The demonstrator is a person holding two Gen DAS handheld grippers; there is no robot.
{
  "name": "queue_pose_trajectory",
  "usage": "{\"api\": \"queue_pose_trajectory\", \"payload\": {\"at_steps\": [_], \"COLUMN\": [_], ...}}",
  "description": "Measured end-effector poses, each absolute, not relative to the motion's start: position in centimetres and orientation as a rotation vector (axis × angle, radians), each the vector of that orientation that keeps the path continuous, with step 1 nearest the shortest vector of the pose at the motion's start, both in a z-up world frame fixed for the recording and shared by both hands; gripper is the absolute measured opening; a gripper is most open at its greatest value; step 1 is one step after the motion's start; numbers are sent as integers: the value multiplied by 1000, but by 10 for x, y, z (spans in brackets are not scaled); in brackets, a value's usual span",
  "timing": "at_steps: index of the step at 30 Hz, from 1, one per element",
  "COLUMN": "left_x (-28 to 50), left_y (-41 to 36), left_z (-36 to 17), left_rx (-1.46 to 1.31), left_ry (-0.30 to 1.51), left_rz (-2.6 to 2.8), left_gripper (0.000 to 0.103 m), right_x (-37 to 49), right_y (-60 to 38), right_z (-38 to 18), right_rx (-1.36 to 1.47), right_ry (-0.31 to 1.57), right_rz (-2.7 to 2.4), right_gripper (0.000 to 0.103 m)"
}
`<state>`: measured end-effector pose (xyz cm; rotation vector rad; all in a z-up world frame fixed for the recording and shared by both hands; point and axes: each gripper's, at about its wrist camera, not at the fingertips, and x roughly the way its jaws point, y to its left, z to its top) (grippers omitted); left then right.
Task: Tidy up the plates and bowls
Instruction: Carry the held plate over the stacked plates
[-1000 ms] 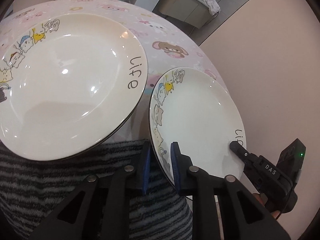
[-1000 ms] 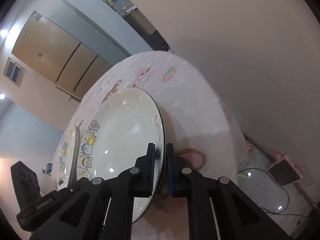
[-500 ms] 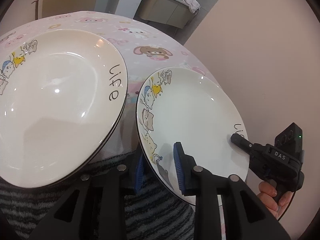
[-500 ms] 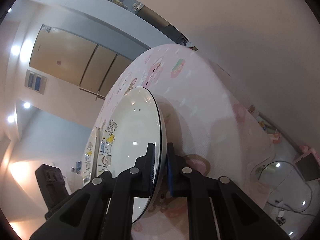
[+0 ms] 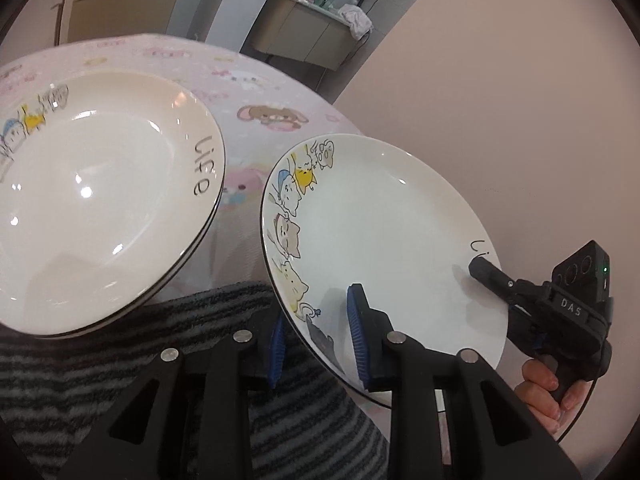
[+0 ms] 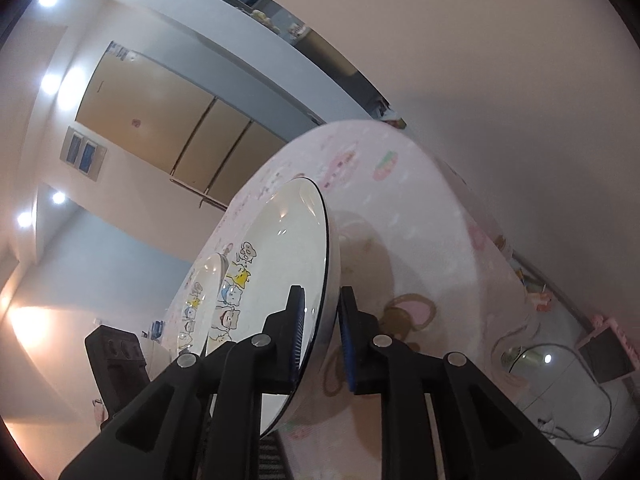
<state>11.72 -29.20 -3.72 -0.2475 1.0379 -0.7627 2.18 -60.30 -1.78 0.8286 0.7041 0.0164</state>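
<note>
A white plate with cartoon cats and the word "Life" (image 5: pixel 384 240) is lifted clear of the round pink table (image 5: pixel 256 92) and tilted. My left gripper (image 5: pixel 316 336) is shut on its near rim. My right gripper (image 6: pixel 320 336) is shut on its opposite rim (image 6: pixel 326 280); it also shows in the left wrist view (image 5: pixel 492 276). A stack of larger matching plates (image 5: pixel 100 200) lies on the table to the left; it also shows in the right wrist view (image 6: pixel 204 292).
The person's striped grey clothing (image 5: pixel 120 380) fills the near bottom. A pink wall (image 5: pixel 500 100) stands close on the right. A counter with clutter (image 5: pixel 316 32) is far behind. Cables and a glass object (image 6: pixel 540 364) lie on the floor.
Both grippers have lifted the smaller plate and tilted it more steeply. It has moved up and a little away from the larger plates. Both grips stay shut.
</note>
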Motion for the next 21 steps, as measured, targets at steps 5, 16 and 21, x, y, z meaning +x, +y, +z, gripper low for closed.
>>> {"api": "queue_pose_trajectory", "payload": {"at_steps": [5, 16, 21], "left_x": [105, 101, 100], "left_y": [-279, -217, -187], "left_z": [-5, 59, 77], "left_rx": [-253, -303, -301], "left_ry": [952, 781, 727], "left_rz": [-770, -715, -676], "left_gripper": [25, 25, 25], "right_x": [10, 29, 39], "right_y": [-594, -543, -512], "right_z": [10, 44, 61], "right_rx": [802, 749, 708], "right_ry": [657, 684, 674], "right_rz": [41, 142, 190], "right_gripper": [18, 19, 19]}}
